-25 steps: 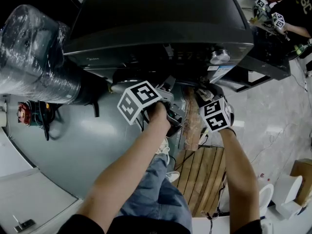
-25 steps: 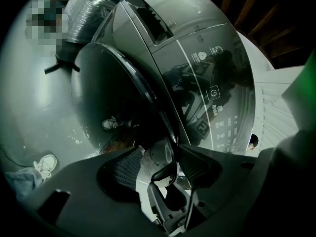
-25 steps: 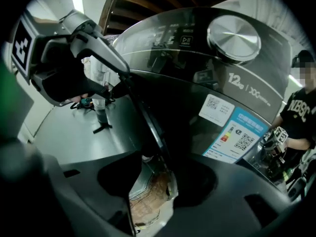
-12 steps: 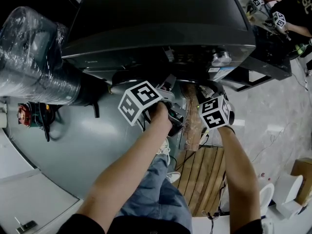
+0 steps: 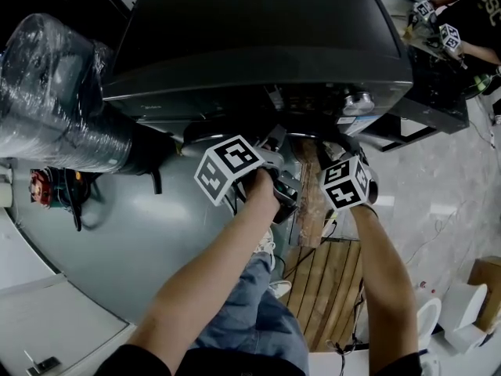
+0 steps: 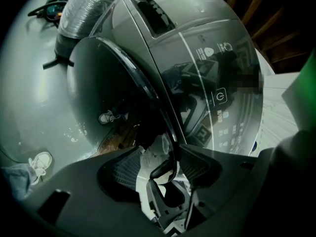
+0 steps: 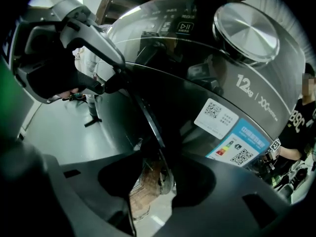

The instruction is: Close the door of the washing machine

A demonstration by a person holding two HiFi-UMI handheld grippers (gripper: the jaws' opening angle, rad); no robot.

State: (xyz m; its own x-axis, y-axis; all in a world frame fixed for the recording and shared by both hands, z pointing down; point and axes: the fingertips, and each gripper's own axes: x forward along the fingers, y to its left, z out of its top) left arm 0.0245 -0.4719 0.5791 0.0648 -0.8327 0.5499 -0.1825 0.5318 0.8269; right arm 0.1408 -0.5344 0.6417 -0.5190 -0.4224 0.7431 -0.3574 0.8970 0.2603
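The dark washing machine (image 5: 258, 37) fills the top of the head view. Its round glass door (image 6: 113, 83) (image 7: 197, 117) stands slightly ajar from the front panel. My left gripper (image 5: 275, 143) (image 6: 160, 169) is shut on the door's rim. In the right gripper view it (image 7: 111, 80) pinches that rim at the upper left. My right gripper (image 5: 333, 147) (image 7: 153, 181) holds the same rim lower down, where the edge and a metal latch run between its jaws. Both marker cubes hide the fingertips in the head view.
A plastic-wrapped roll (image 5: 55, 92) lies left of the machine. A wooden pallet (image 5: 325, 280) and an upright plank (image 5: 309, 198) sit below the door. The silver knob (image 7: 247, 33) and the labels (image 7: 217, 115) are on the front panel. Another person (image 5: 473, 10) stands at the top right.
Both grippers have shifted only slightly, still on the door's rim. The machine's front has crept a little lower in the head view.
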